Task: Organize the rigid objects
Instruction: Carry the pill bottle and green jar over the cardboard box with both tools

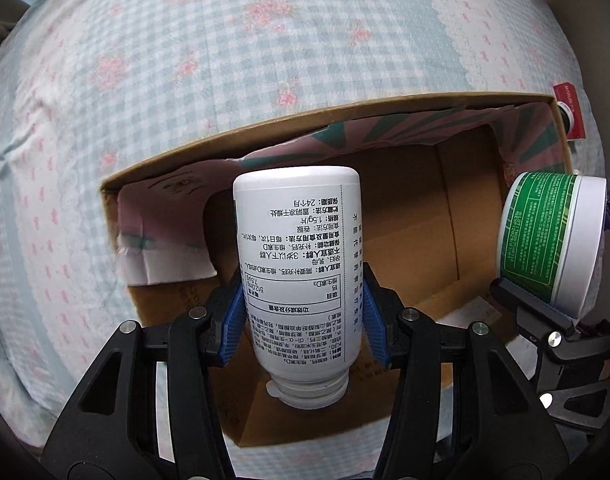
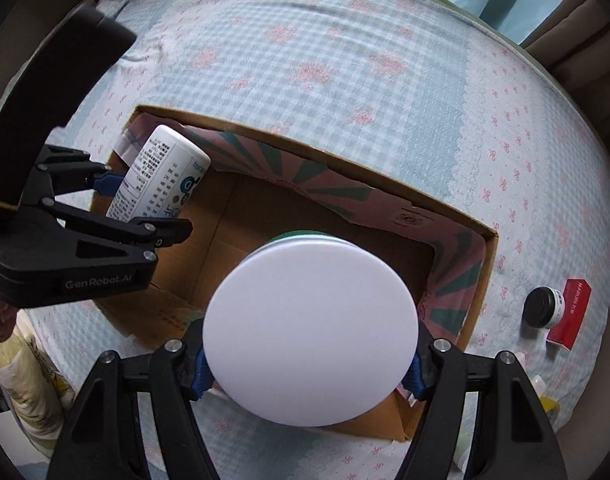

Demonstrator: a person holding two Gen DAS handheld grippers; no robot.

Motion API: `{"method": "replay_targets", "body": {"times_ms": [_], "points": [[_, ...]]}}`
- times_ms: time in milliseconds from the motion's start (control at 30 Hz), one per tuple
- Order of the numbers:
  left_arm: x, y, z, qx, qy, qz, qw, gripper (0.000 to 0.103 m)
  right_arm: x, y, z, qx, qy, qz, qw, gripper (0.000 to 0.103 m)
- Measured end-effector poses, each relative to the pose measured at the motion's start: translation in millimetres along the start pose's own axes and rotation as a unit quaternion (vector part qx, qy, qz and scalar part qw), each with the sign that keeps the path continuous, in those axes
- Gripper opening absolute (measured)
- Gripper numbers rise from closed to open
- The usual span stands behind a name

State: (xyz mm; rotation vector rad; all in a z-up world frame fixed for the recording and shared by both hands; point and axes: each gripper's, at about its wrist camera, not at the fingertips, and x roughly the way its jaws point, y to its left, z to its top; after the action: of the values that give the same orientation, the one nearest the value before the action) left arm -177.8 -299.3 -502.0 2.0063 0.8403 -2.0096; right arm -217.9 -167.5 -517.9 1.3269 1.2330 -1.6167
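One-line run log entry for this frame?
left gripper: shut on white bottle | right gripper: shut on green jar | both over cardboard box

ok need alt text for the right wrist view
The right gripper clamps a round green tub with a flat white lid above an open cardboard box on a checked bedsheet. At left, the left gripper holds a white plastic bottle.

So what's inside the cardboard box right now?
Nothing loose shows in the cardboard box, only bare brown floor and folded flaps. The white bottle and the green jar, each in a gripper, cover parts of that floor.
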Motion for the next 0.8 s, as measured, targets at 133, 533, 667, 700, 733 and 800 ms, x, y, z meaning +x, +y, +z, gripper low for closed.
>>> {"method": "replay_targets", "body": {"times_ms": [133, 533, 667, 700, 733, 800], "points": [[32, -5, 10, 0.021, 0.018, 0.016, 0.9995, 0.047, 39, -3, -1, -0.041, 0.010, -0.012, 0.999, 0.067], [58, -22, 8, 0.074, 0.036, 0.048, 0.9954, 0.047, 76, -2, -6, -0.122, 0.029, -0.011, 0.992, 0.067], [46, -28, 6, 0.079, 0.022, 0.057, 0.9950, 0.075, 77, -1, -4, -0.134, 0.040, -0.001, 0.990, 0.068], [39, -30, 5, 0.081, 0.017, 0.027, 0.9962, 0.095, 78, -2, -5, -0.136, 0.046, 0.000, 0.990, 0.070], [33, -35, 3, 0.083, 0.013, 0.002, 0.9965, 0.101, 77, -3, -7, -0.136, 0.050, 0.003, 0.989, 0.099], [23, -46, -3, 0.096, -0.004, 0.023, 0.9951, 0.103, 68, -6, -10, -0.137, 0.028, 0.028, 0.990, 0.103]]}}
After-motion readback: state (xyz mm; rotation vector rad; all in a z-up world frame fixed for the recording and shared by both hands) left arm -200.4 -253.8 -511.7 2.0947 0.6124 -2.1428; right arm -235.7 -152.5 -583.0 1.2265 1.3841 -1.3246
